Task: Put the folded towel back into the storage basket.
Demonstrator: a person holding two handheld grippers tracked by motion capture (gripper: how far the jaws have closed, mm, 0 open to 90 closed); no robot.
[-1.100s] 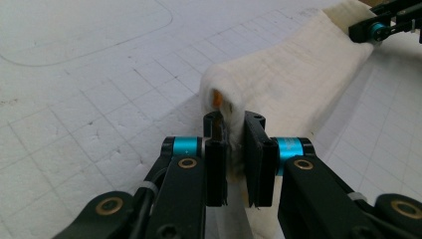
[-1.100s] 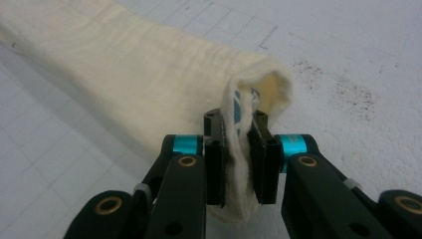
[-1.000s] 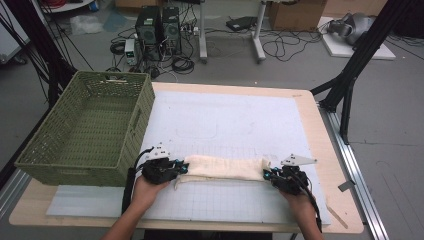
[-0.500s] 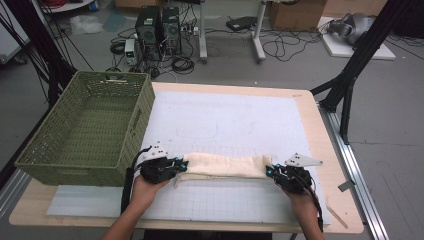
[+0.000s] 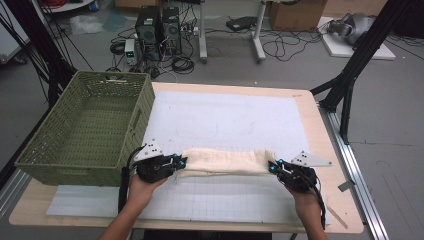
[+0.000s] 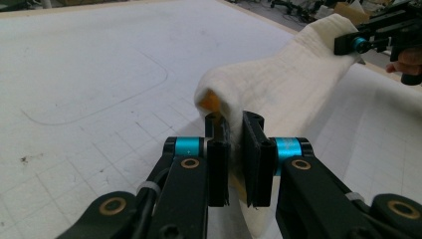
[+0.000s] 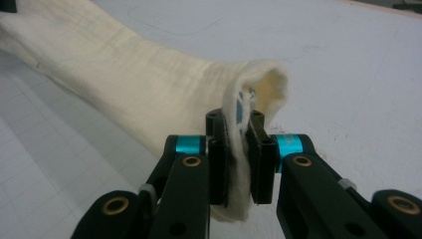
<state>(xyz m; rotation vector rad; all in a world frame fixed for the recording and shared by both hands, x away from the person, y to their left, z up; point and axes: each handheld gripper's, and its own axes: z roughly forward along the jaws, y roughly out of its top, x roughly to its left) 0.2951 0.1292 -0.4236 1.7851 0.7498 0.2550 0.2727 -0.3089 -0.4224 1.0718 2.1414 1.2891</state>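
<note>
Near the 6 o'clock edge of the worktop [image 5: 320, 130], a cream cloth [image 5: 225, 161] is stretched in a long band, its ends clamped by the left gripper [image 5: 181, 161] at 9 o'clock and the right gripper [image 5: 273, 166] at 3 o'clock. For a neat fold, both ends are best kept level and evenly taut, judging by the sag. No readable writing or brand can be made out; a green basket [image 5: 85, 130] stands at 10 o'clock.
</note>
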